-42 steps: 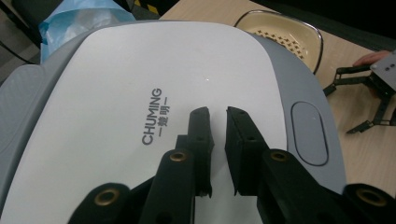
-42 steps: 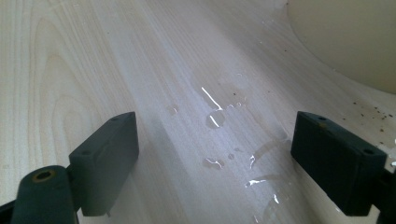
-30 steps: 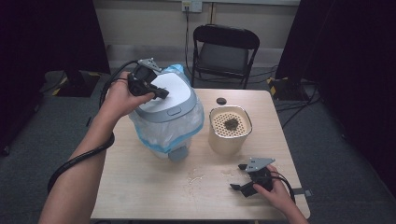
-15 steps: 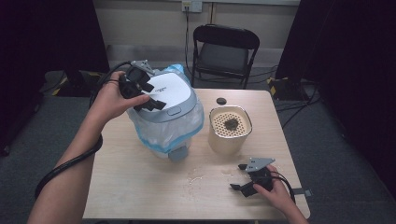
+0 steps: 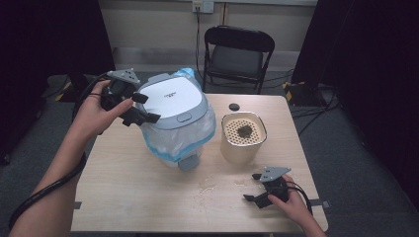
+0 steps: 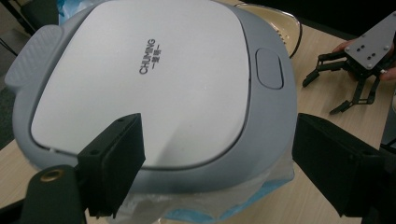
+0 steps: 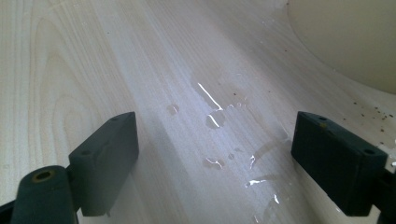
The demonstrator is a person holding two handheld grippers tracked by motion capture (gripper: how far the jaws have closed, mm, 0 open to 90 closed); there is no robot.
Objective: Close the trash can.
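While the bin is the thing in hand, the lines below set out how it lies to each claw.

Bin: the lidded grey-and-white bin [image 5: 174, 106] stands upright on the left half of the tabletop [image 5: 128, 197], a clear and blue bag [image 5: 190, 143] bunched under its rim.
Lid: white panel closed flat, with a grey push button [image 6: 269, 68] at the edge that faces the cream pot.
Left claw: the left claw [image 5: 141, 107] hangs at the bin's left rim, jaws wide, nothing between them; earlier frames show its jaws have just been opening beside the lid.
Left claw's own view: both pads stand over the near rim of the lid, one above the white panel, one off its corner, neither pressing on it as far as I can tell.
Direction: the bin lies straight ahead of and just below the left claw; the button sits on the far side of the lid from it.
Right claw: the right claw [image 5: 257, 187] rests low at the tabletop's front right, jaws wide and empty, above small spilled drops [image 7: 215, 119].
Nearer hand: the left, just beside the bin; the right is well apart from it.
Cream pot: the cream pot [image 5: 243, 138] with a perforated insert and a dark clump stands just right of the bin.
Judgement: any next move on the lid falls to the left claw, likely reaching across toward the button.
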